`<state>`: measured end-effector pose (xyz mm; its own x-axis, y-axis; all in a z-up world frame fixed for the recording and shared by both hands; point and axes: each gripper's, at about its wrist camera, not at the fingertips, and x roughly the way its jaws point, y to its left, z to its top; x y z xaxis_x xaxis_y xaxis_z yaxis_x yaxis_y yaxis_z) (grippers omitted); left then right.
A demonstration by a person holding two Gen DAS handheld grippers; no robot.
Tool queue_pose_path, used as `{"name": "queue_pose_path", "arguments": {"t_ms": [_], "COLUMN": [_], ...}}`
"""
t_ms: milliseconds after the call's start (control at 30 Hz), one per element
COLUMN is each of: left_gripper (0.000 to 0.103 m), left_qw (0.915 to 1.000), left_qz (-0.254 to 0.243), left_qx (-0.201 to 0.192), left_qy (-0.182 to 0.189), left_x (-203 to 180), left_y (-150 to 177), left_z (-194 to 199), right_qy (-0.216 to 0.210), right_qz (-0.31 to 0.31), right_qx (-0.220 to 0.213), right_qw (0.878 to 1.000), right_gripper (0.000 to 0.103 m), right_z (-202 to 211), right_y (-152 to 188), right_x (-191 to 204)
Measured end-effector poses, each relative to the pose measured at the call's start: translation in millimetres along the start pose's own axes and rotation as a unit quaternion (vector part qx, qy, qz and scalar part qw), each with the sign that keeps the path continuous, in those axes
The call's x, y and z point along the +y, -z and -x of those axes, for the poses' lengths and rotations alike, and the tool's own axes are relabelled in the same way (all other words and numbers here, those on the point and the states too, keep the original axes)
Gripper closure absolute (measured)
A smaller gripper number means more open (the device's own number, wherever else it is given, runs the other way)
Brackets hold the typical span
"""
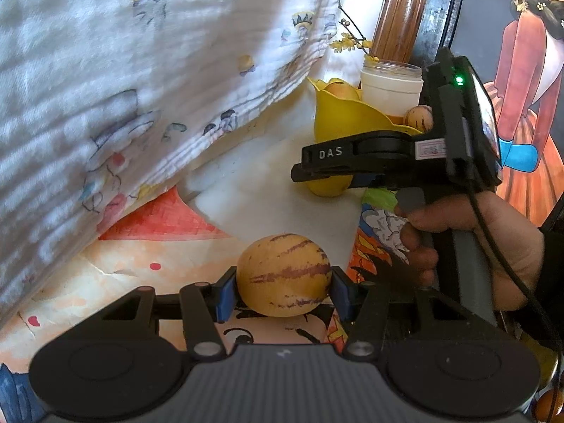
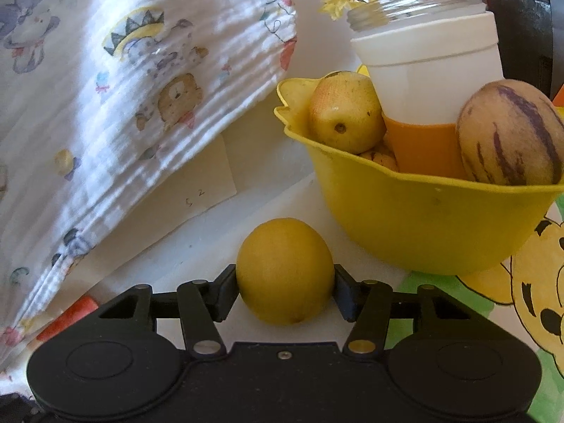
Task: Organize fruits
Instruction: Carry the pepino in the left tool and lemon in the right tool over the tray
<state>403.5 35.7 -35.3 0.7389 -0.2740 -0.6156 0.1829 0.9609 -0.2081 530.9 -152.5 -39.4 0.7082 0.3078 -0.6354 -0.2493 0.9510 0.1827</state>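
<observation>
The left gripper (image 1: 283,290) is clamping a round, tan fruit with purple stripes (image 1: 283,275) between its blue-padded fingers (image 1: 225,296), just above a table covered in colourful cartoon drawings (image 1: 158,246). The right gripper (image 2: 284,290) is gripping a plain yellow fruit (image 2: 284,270) between its black fingers; this fruit is sitting low over a white surface (image 2: 197,246), just in front of a yellow bowl (image 2: 423,225).

The bowl is holding a yellow apple-like fruit (image 2: 347,112) at its left side, a second purple-striped fruit (image 2: 509,137) at its right edge, and a white and orange jar (image 2: 428,81) standing upright between them. Small pale pieces are lying deeper in the bowl, too hidden to identify.

From the left wrist view, the right gripper (image 1: 324,171) is reaching in from the right, with a bare hand (image 1: 469,243) wrapped around its handle. A white crinkled cloth printed with cartoon animals (image 2: 123,88) is hanging down on the left.
</observation>
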Motion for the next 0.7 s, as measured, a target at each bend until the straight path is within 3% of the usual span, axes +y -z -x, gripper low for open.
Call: {"name": "queue_pose_path", "arguments": {"t_ms": [200, 700], "left_gripper": [0.046, 0.047], "left_qw": [0.9997, 0.9999], "left_qz": [-0.025, -0.002], "left_qx": [-0.003, -0.006], "left_qy": [-0.005, 0.012], "left_x": [-4.4, 1.8], "left_y": [1.5, 10.6], "left_z": [1.0, 30.8], "right_qy": [-0.012, -0.081], "right_qz": [0.005, -0.007], "right_qx": [0.021, 0.053], "right_qw": [1.000, 0.995], "right_gripper": [0.046, 0.046], "right_z": [16.9, 73.6], "right_y": [7.4, 35.9], "right_x": [1.8, 13.1]}}
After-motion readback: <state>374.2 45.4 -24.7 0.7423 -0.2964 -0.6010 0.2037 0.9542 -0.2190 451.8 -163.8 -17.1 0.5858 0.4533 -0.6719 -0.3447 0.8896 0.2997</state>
